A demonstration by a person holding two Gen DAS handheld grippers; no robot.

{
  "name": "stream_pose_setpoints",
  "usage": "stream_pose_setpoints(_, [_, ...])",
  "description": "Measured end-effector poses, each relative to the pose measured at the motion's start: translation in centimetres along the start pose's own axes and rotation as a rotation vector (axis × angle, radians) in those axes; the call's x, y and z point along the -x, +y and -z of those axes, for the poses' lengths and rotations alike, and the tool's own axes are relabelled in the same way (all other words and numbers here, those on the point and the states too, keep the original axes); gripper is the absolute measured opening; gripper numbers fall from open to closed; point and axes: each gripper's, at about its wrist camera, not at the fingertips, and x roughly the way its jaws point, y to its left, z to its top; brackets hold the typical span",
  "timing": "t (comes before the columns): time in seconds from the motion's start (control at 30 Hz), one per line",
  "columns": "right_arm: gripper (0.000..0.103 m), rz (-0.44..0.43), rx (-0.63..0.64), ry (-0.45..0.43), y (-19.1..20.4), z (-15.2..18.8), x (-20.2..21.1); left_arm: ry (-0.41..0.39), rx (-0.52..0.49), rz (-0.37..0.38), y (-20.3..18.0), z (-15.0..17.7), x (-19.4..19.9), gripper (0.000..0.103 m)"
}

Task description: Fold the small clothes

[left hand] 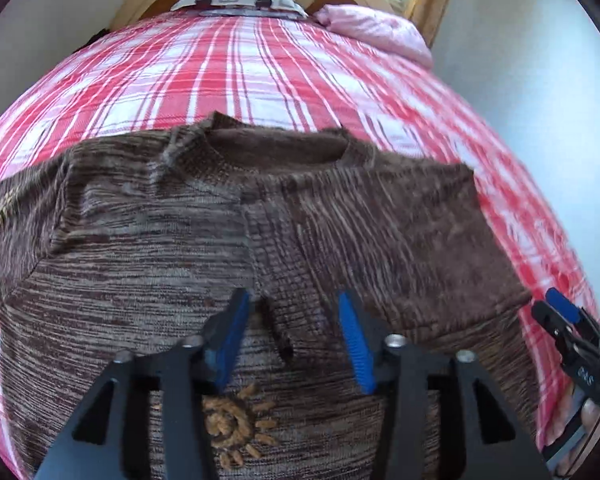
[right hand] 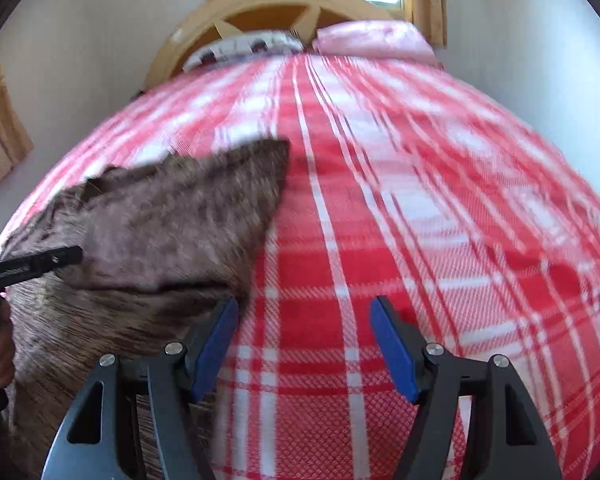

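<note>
The left gripper [left hand: 296, 336] hangs half open, empty, over the sweater [left hand: 148, 240] on the bed [left hand: 228, 68]; the right gripper [right hand: 304, 344] gapes empty beside it; the folded-in sleeve [left hand: 400, 236] may slide back out if snagged.

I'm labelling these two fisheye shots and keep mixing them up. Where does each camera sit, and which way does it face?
Left wrist view: sits on the left gripper, looking down at the brown sweater; its own open jaws and the right gripper show.
Right wrist view: sits on the right gripper, facing the plaid bedspread beside the sweater; its open jaws and fingers at the left edge show.
Shared: sweater, bedspread, headboard, pink pillow.
</note>
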Motion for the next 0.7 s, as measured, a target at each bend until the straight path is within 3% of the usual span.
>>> stream_pose_setpoints(0.07, [0.069,-0.042,0.048,-0.049,1.3,-0.3,0.9,-0.026,0.024,-0.026,0.8,-0.4,0.1,0.062])
stream_pose_setpoints(0.17, [0.069,-0.045,0.119,0.005,2.9,0.4,-0.6,-0.041,0.056,-0.072,3.0,-1.4,-0.1,0.062])
stream_pose_setpoints(0.33, [0.069,-0.06,0.041,0.006,1.4,0.8,-1.3,-0.101,0.097,-0.08,6.9,-5.0,0.6,0.062])
stream_pose_setpoints(0.53, [0.069,-0.05,0.049,-0.008,1.7,1.1,-1.3,-0.12,-0.006,-0.178,6.3,-9.0,-2.1,0.062])
stream_pose_setpoints(0.7, [0.069,-0.054,0.051,0.025,1.7,1.0,-2.1,-0.056,-0.042,-0.293,6.3,-10.2,-6.9,0.065])
